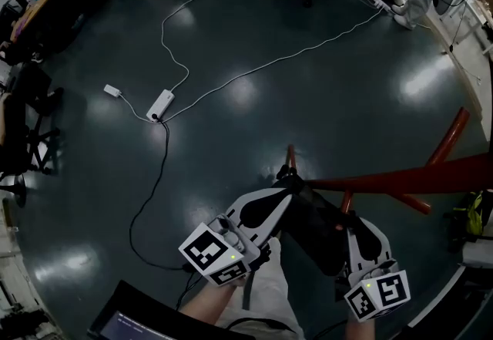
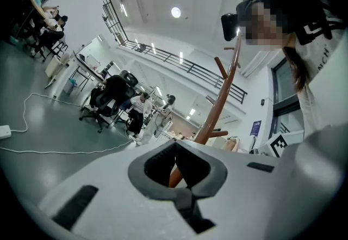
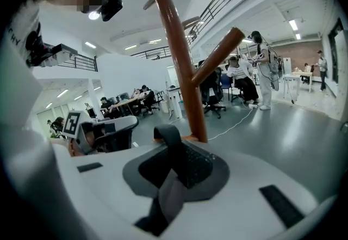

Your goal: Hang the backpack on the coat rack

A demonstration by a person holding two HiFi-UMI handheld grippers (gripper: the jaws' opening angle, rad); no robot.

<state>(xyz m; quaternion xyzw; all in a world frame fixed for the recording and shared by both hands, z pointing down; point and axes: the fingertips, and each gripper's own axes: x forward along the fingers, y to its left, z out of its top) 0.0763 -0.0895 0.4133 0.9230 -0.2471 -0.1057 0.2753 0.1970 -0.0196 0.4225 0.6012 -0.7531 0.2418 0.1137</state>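
The black backpack (image 1: 316, 227) hangs between my two grippers, right up against the lower stem of the red-brown coat rack (image 1: 400, 176) and not yet on any of its pegs. My left gripper (image 1: 286, 191) is closed on the backpack's top on the side away from the rack, with a bit of strap (image 2: 184, 199) pinched where the jaws meet. My right gripper (image 1: 348, 230) is clamped on another strap (image 3: 169, 141), which loops up out of its jaws just in front of the rack's stem. Beyond the rack lies the shiny dark floor (image 1: 254, 99), and farther out a white cable (image 1: 231, 80) runs to a power strip (image 1: 160, 105).
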